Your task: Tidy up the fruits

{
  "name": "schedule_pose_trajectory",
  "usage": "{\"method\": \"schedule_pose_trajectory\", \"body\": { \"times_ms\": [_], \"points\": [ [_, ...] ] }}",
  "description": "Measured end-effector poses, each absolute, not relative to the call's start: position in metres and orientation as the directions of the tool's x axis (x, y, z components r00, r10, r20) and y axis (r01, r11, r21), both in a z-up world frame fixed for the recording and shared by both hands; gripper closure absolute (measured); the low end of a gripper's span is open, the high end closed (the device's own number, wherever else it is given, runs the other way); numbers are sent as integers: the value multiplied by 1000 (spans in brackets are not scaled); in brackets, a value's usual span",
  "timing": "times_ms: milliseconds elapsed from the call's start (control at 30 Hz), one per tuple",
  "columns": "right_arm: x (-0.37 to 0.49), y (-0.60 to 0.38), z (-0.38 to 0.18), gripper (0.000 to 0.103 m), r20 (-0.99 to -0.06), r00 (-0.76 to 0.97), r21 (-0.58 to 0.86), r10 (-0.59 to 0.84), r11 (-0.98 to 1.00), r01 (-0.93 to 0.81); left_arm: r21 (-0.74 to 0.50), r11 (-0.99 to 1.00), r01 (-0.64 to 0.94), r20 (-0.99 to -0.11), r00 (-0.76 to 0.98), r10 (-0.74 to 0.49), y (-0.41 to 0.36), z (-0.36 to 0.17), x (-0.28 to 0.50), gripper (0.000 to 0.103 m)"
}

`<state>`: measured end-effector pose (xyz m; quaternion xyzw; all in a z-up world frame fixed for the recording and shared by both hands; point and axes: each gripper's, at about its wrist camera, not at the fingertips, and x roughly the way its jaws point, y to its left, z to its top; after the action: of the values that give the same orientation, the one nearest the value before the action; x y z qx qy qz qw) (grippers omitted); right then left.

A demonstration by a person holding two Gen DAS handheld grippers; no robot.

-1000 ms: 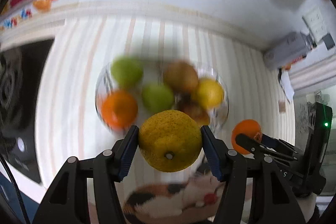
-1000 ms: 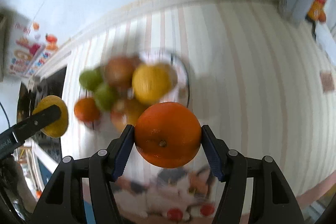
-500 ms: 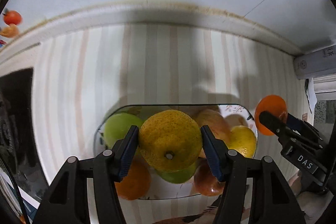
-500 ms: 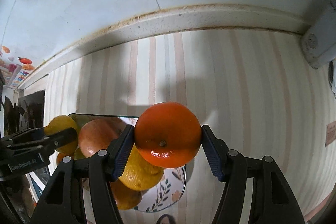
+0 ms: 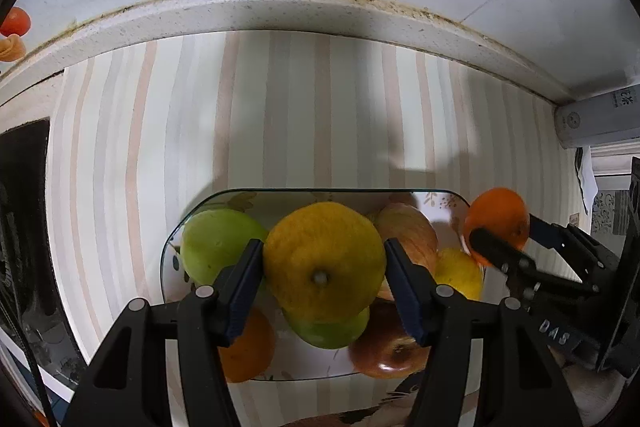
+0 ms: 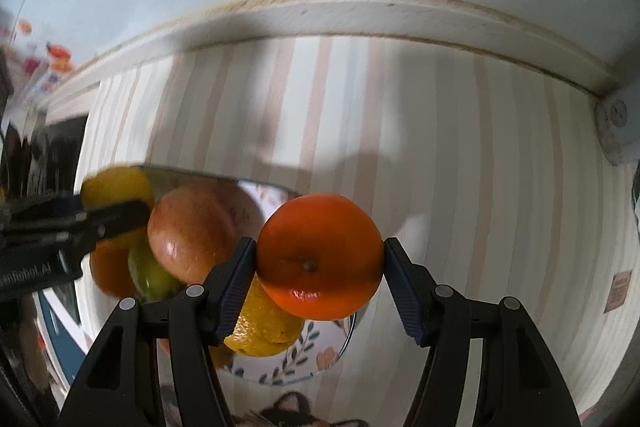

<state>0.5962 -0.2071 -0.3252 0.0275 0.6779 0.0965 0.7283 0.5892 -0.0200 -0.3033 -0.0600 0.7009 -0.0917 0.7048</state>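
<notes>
We hold one fruit in each gripper above the plate.

Our left gripper (image 5: 324, 277) is clamped on a yellow citrus (image 5: 324, 261), both pads pressed to its sides, jaws about half open around it. Our right gripper (image 6: 318, 263) likewise grips an orange (image 6: 319, 255). In the left view the orange sits at 3 o'clock from the citrus, over the plate's (image 5: 456, 197) right edge. Under the citrus we see a green apple (image 5: 216, 245) at 9 o'clock, a red apple (image 5: 390, 349) at 4 o'clock and a lemon (image 5: 458, 273) just beyond it, all on the plate on the striped counter (image 5: 280, 107).
</notes>
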Motion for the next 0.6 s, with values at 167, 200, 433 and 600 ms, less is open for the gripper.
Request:
{"method": "schedule_pose_trajectory", "body": {
  "times_ms": [167, 200, 433, 600],
  "points": [
    [603, -204, -330, 35, -986, 25, 164, 168, 979, -121, -231, 972, 38, -973, -28, -230, -21, -308, 600, 43],
    [603, -204, -330, 35, -985, 18, 166, 169, 979, -122, -237, 971, 35, -971, -36, -235, -21, -307, 602, 43],
    [604, -208, -336, 35, -983, -17, 184, 183, 977, -111, -245, 969, 19, -967, -71, -243, -17, -311, 607, 44],
    [603, -205, -342, 29, -980, -42, 199, 196, 975, -102, -265, 964, 6, -962, -70, -264, -13, -309, 601, 44]
  ]
}}
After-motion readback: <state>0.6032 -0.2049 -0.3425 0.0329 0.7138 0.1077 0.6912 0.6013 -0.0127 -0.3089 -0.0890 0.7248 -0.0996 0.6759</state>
